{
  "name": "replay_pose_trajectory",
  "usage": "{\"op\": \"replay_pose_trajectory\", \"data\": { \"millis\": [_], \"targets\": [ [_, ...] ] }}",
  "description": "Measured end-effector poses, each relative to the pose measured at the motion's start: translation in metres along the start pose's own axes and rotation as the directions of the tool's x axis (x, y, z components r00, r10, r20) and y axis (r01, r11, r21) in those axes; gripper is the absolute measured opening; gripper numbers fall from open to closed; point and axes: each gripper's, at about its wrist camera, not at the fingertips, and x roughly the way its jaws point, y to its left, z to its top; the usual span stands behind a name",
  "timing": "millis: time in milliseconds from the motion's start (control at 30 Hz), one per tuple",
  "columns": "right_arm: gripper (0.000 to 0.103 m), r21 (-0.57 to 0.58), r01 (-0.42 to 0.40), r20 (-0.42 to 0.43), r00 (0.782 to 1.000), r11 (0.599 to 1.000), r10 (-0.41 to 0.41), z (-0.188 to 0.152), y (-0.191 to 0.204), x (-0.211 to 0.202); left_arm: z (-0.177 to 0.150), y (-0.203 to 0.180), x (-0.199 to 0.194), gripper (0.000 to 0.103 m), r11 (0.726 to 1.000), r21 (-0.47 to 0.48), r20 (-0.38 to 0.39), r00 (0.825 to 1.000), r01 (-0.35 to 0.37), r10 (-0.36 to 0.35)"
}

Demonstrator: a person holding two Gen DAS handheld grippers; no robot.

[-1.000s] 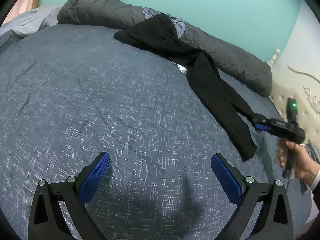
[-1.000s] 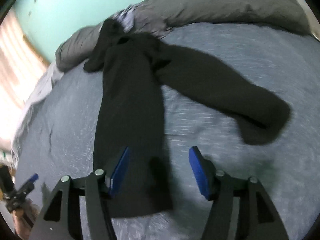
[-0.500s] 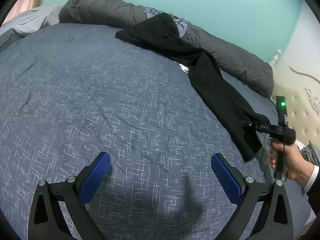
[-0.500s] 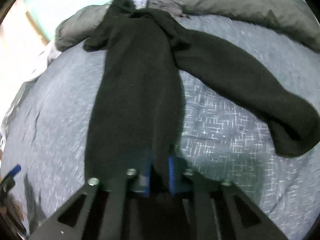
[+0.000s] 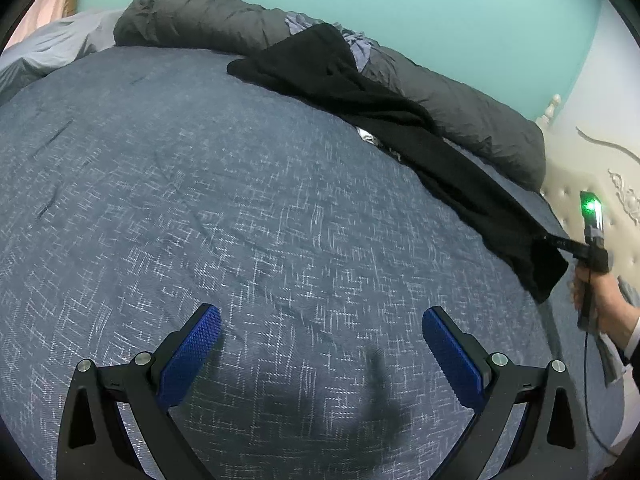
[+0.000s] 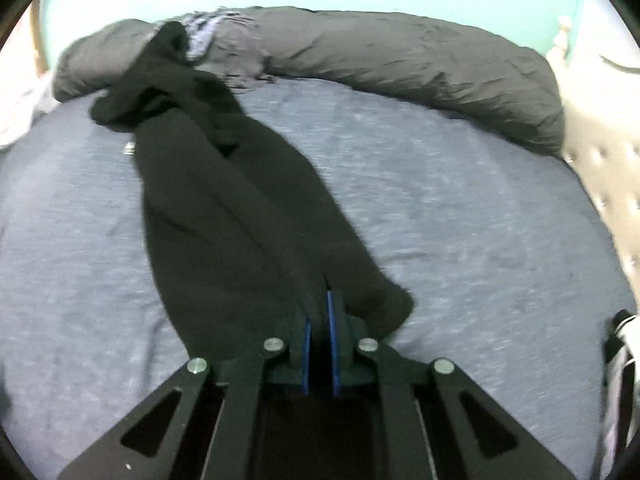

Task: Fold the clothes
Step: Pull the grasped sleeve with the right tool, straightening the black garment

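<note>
spreading across nearly all of both views: bed (image 5: 200, 200) under a blue-grey flecked cover. rolled along its far edge against the teal wall (image 5: 400, 8): dark grey duvet (image 6: 400, 60), with a bit of lighter blue cloth (image 5: 360, 46) poking out on top. lying diagonally over the cover, upper end resting up on the duvet: black garment (image 6: 224, 208), long and bunched, near end lifted at the right side of the bed. pinching that near end between blue pads pressed together: right claw (image 6: 319, 320), gripped by a hand (image 5: 600, 304) at the far right of the left wrist view. hovering low above bare cover, well apart from the garment, blue pads spread wide and holding nothing: left claw (image 5: 320, 344).
</note>
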Motion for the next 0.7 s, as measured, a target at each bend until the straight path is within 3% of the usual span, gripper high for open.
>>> {"op": "replay_pose_trajectory", "data": {
  "millis": [67, 100, 167, 200, 233, 400, 567, 600, 633, 700],
  "targets": [
    [0.015, -0.027, 0.048, -0.006, 0.999, 0.998, -0.048, 0.003, 0.001, 0.008, -0.001, -0.001, 0.002, 0.103, 1.0, 0.003, -0.005, 1.0, 0.0, 0.0],
    [0.025, -0.032, 0.067, -0.014, 0.998, 0.997, -0.067, 0.003, 0.001, 0.013, -0.001, -0.002, 0.002, 0.103, 1.0, 0.004, -0.007, 1.0, 0.001, 0.0],
    [0.054, -0.034, 0.112, -0.011, 0.994, 0.993, -0.112, 0.003, 0.001, 0.022, -0.001, -0.002, 0.004, 0.103, 1.0, 0.005, -0.009, 1.0, 0.003, -0.003],
    [0.078, -0.034, 0.127, -0.002, 0.992, 0.991, -0.128, 0.003, -0.001, 0.025, -0.001, -0.002, 0.004, 0.103, 1.0, 0.006, -0.009, 1.0, 0.001, -0.001],
    [0.082, -0.027, 0.123, -0.001, 0.992, 0.992, -0.123, 0.002, -0.004, 0.028, -0.001, -0.002, 0.005, 0.103, 1.0, 0.008, -0.009, 1.0, 0.0, 0.0],
    [0.087, 0.043, 0.059, -0.104, 0.993, 0.997, -0.054, 0.001, -0.022, 0.058, -0.002, -0.002, 0.008, 0.103, 1.0, 0.014, -0.009, 1.0, -0.006, 0.006],
    [0.092, 0.036, -0.003, -0.081, 0.997, 0.999, 0.006, -0.002, -0.017, 0.052, -0.005, -0.004, 0.011, 0.103, 1.0, 0.022, -0.015, 1.0, -0.004, 0.004],
    [0.088, 0.032, -0.015, -0.076, 0.997, 0.999, 0.017, -0.002, -0.016, 0.05, -0.006, -0.005, 0.011, 0.103, 1.0, 0.025, -0.018, 1.0, -0.004, 0.005],
    [0.071, 0.029, -0.027, -0.07, 0.997, 0.999, 0.029, -0.003, -0.014, 0.048, -0.006, -0.005, 0.012, 0.103, 1.0, 0.027, -0.02, 1.0, -0.005, 0.006],
    [0.051, 0.021, -0.051, -0.059, 0.997, 0.998, 0.052, -0.004, -0.012, 0.044, -0.006, -0.006, 0.013, 0.103, 1.0, 0.03, -0.022, 1.0, -0.005, 0.006]
  ]
}}
